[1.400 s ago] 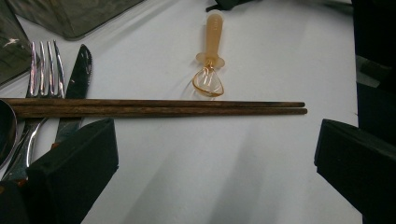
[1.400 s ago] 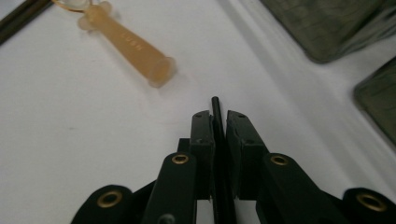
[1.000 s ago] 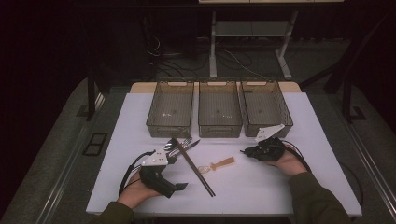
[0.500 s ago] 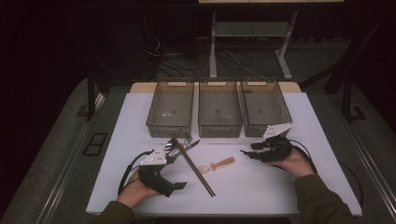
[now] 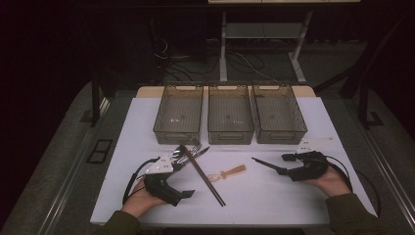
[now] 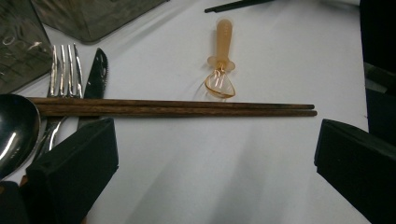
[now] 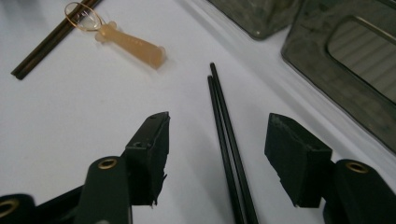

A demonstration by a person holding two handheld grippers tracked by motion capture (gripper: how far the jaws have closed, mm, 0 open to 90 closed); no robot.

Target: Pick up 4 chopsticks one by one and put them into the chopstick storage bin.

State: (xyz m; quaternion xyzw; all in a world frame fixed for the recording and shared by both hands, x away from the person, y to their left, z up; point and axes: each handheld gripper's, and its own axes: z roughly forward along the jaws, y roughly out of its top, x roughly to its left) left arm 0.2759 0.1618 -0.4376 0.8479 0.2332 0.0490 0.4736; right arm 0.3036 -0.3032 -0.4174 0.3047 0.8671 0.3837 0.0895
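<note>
Nearest the person, the left gripper [image 5: 188,195] rests on the white table [image 5: 274,205] with its jaws wide apart and nothing between them; just ahead of it lies one pair of brown wooden chopsticks [image 6: 173,107], crossing over one fork [image 6: 63,70], one knife [image 6: 95,74] and one spoon [image 6: 16,128]. The right gripper [image 7: 217,149] has just been opening its jaws, which now stand apart either side of one pair of black chopsticks [image 7: 229,149] lying loose on the table, the pads clear of them. Between the two pairs lies one small orange-handled whisk [image 5: 227,173], its wire loop just beside the brown chopsticks. Beyond the cutlery, three empty-looking smoked plastic bins [image 5: 230,133] stand side by side along the far edge.
</note>
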